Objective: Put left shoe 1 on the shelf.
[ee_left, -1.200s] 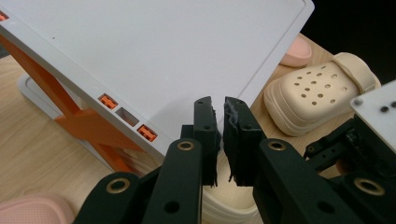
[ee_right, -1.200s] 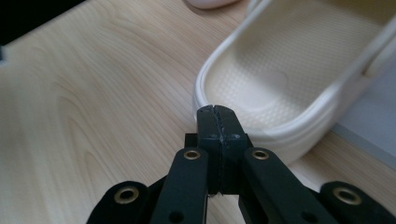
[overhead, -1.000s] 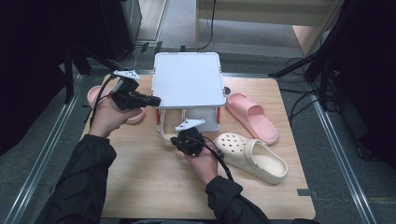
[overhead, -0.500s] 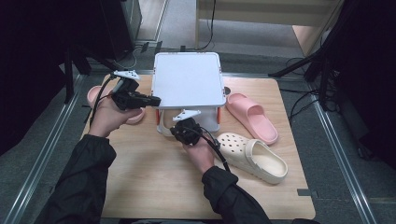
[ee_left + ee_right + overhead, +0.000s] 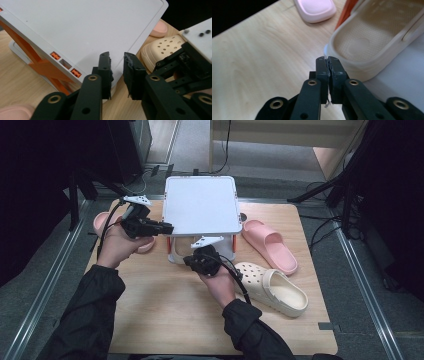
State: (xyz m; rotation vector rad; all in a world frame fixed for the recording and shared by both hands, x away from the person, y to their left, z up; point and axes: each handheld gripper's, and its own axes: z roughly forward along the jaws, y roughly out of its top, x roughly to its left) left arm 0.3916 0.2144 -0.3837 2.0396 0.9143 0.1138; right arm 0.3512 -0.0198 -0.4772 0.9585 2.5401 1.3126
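Note:
A white storage box has its flat lid [image 5: 200,205] [image 5: 87,30] propped up on orange struts [image 5: 42,68]. My left gripper [image 5: 167,227] [image 5: 117,56] is at the lid's near left corner. Its jaws have just been opening and stand slightly apart, with the lid's edge in the gap and the pads not pressing on it. A beige clog [image 5: 372,42] [image 5: 176,250] lies inside the box under the lid. My right gripper [image 5: 189,261] [image 5: 327,59] is by that clog's rim at the box front. Its jaws have just eased a little but still look shut, with nothing between them.
A second beige clog [image 5: 275,287] [image 5: 162,48] lies on the wooden table [image 5: 165,310] right of the right hand. One pink slipper [image 5: 270,245] sits right of the box. Another pink slipper [image 5: 102,222] [image 5: 315,7] is behind the left hand.
The right hand has edged slightly up toward the box front. The left hand and the lid stay where they were.

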